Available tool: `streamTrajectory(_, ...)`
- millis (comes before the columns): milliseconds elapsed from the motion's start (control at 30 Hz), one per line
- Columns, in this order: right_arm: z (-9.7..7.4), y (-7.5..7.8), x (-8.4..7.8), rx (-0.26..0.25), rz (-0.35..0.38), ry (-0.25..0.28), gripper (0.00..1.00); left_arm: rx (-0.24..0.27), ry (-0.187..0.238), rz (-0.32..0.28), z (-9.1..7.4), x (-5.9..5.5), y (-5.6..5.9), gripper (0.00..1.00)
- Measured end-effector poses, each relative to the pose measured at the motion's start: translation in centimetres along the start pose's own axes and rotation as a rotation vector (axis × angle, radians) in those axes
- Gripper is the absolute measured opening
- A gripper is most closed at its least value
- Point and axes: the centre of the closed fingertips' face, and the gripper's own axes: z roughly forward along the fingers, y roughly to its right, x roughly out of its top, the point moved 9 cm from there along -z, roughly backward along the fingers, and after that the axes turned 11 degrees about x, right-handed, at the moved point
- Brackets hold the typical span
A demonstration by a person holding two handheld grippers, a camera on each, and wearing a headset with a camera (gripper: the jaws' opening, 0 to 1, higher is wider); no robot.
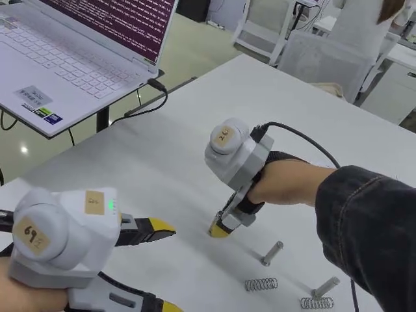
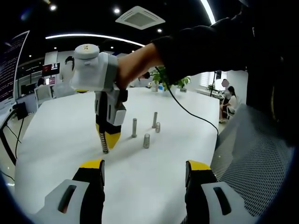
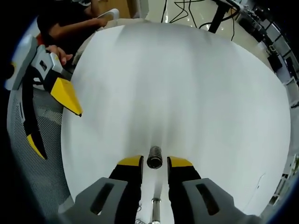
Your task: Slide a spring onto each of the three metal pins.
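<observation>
Yellow-tipped right gripper (image 1: 219, 229) pinches coiled steel spring (image 3: 154, 157), left gripper (image 2: 145, 164) gapes empty; held askew, spring could snag on grey metal pin (image 1: 272, 253)

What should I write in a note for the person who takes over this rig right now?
Right gripper: shut on the held spring, tip low over the table.
Left gripper: open, empty.
Far pin and near pin stand bare; first loose spring and second loose spring lie beside them.
Third pin shows close under the right gripper.
Done: no spring on a pin yet.
Left: all three.
</observation>
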Motion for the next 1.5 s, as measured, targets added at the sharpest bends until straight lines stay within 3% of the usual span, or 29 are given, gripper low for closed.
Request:
streamTrajectory(400, -2.6, -0.7, -0.9, -0.043, 0.013, 0.103, 0.27, -0.022, -0.029, 0.022, 0.4, 0.5, 0.0, 0.66)
streamTrajectory(800, -6.1, -2.2, -2.1, -0.063, 0.035, 0.265, 0.28, -0.062, -0.077, 0.063, 1.0, 1.8, 0.2, 0.66)
streamTrajectory(933, -7.1, -2.9, -2.8, -0.077, 0.038, 0.321, 0.28, -0.086, -0.116, 0.092, 1.2, 1.8, 0.1, 0.65)
streamTrajectory(1500, -11.1, -6.4, -6.9, -0.148, 0.057, 0.523, 0.31, -0.158, -0.146, 0.156, 3.6, 3.3, 1.6, 0.64)
